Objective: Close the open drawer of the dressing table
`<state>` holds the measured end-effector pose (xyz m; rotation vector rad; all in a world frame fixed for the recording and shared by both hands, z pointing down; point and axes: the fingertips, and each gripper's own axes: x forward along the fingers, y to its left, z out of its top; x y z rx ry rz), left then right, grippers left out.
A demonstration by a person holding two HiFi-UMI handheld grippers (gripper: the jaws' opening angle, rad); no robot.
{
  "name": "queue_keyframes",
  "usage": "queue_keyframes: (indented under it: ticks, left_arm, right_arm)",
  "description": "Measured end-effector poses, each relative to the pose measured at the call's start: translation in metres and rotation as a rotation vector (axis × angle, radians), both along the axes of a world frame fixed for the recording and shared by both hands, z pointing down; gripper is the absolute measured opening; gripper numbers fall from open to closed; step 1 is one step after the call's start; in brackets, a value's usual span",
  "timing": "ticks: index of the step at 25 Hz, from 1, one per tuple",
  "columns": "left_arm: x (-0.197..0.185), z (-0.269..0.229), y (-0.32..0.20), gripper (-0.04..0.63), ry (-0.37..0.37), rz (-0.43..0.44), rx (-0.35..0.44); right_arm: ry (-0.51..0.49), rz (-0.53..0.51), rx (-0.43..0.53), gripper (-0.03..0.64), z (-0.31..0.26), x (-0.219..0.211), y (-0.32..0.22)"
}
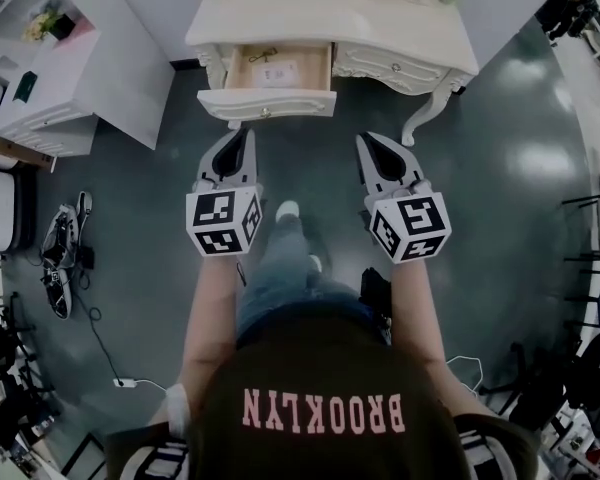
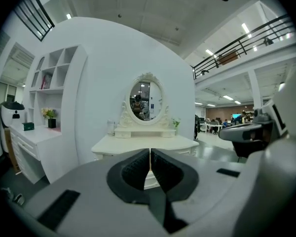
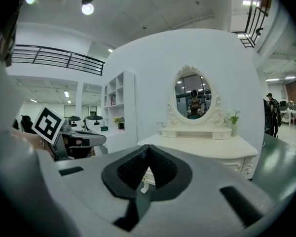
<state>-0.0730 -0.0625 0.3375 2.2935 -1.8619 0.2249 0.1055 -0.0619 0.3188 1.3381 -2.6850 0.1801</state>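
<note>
The cream dressing table (image 1: 380,18) stands ahead with its left drawer (image 1: 267,100) pulled out, papers lying inside. My left gripper (image 1: 246,133) is shut and empty, its tip just short of the drawer front, a little left of the small knob. My right gripper (image 1: 364,140) is shut and empty too, below the table's closed right drawer (image 1: 390,68) and apart from it. In the left gripper view the left gripper (image 2: 150,152) points at the dressing table (image 2: 143,143) with its oval mirror (image 2: 145,100). The right gripper (image 3: 148,149) also faces the dressing table (image 3: 207,144).
A white shelf unit (image 1: 50,78) with a small potted plant stands at the left, shoes (image 1: 65,238) and cables on the dark floor beside it. The table's curved leg (image 1: 425,113) is right of my right gripper. The person's legs (image 1: 280,268) stand between the grippers.
</note>
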Motion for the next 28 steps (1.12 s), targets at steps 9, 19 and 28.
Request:
queue_keyframes:
  ticks: [9, 19, 28]
  left_arm:
    - [-0.002, 0.037, -0.039, 0.008, -0.013, 0.007, -0.075]
    - [-0.009, 0.104, -0.082, 0.018, -0.022, 0.008, -0.271]
    - [-0.014, 0.178, -0.12, 0.141, -0.037, 0.008, -0.438]
  right_arm:
    - [0.026, 0.005, -0.041, -0.005, 0.024, -0.001, -0.04]
    - [0.086, -0.011, -0.155, -0.005, 0.076, -0.011, -0.083]
    - [0.088, -0.01, -0.26, -0.005, 0.113, -0.021, -0.125]
